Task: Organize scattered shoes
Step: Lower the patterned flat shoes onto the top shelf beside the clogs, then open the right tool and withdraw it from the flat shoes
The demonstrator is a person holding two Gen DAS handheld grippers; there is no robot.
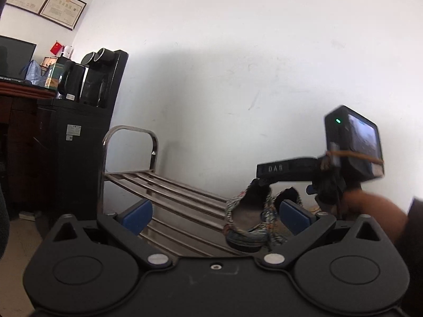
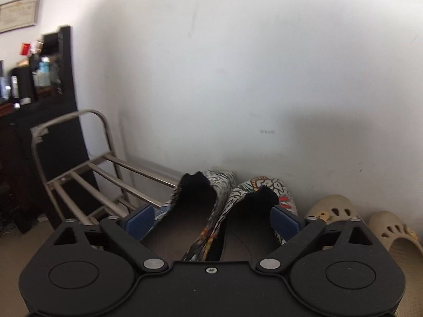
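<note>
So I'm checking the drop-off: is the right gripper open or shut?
Open. The right gripper has its blue pads spread wide, flanking the patterned shoes without pressing them.

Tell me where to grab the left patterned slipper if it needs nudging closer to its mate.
Grip the left patterned slipper by its inner side wall near the heel, coming from behind and above with the open right gripper. The mouth faces up, so one finger can probably slip inside; the mate crowds that side.

Your right gripper (image 2: 212, 219) body hides the heels of both patterned shoes (image 2: 201, 206). Shelf clutter (image 2: 39, 71) at left is too blurred to identify. The outer clog (image 2: 394, 235) is partly hidden. Certificate (image 2: 18, 13) text is unreadable.
</note>
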